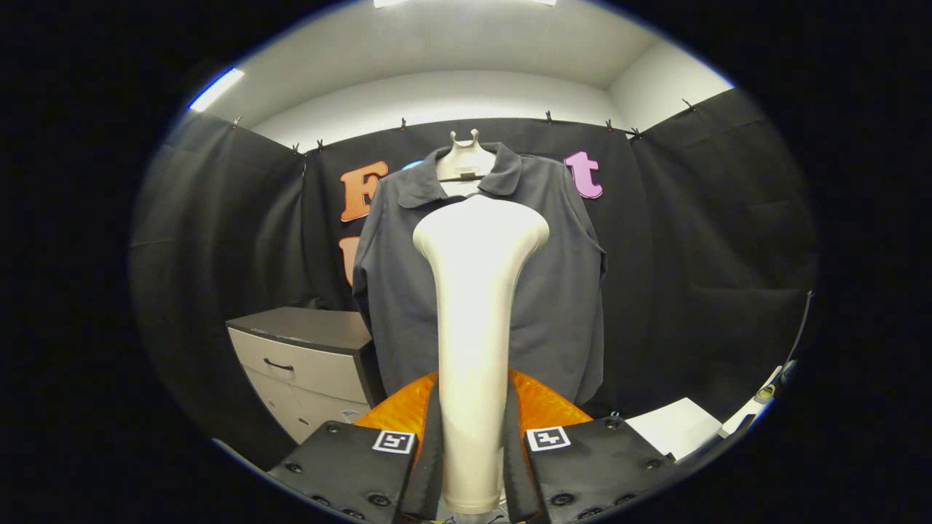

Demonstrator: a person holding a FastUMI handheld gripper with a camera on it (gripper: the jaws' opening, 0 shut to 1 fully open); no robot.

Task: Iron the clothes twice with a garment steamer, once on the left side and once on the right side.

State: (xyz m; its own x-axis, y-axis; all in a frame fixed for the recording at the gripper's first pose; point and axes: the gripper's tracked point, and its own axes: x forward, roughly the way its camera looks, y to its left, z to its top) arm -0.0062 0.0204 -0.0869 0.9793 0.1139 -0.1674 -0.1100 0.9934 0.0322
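**Steamer in hand, shirt not yet touched**

The hand-held gripper point(472, 466) pinches the handle of the garment steamer point(477, 291), a finger pressed against each side of it; the steamer stands up from between the fingers, its long axis running straight ahead and upward from them, narrow at the grip and widening to a broad rounded head at the far end; that head points toward the chest of the shirt point(561, 291), just under the collar.

The shirt, dark grey with a collar, hangs beyond the fingers on a pale hanger point(466, 156) against the black booth wall; it faces the hand-held gripper squarely, its long axis vertical, sleeves hanging at both sides; whether the steamer head touches the cloth cannot be told, since the head covers the middle of the shirt front.

As a judgement: the pick-up looks finished, and the steamer sits on the shirt's centre line rather than on either half; so the pass down the left side and the pass down the right side both appear left to do.

A grey drawer cabinet point(306, 356) stands ahead to the left of the fingers, beside the shirt's lower hem; an orange part point(542, 404) shows just behind the fingers.
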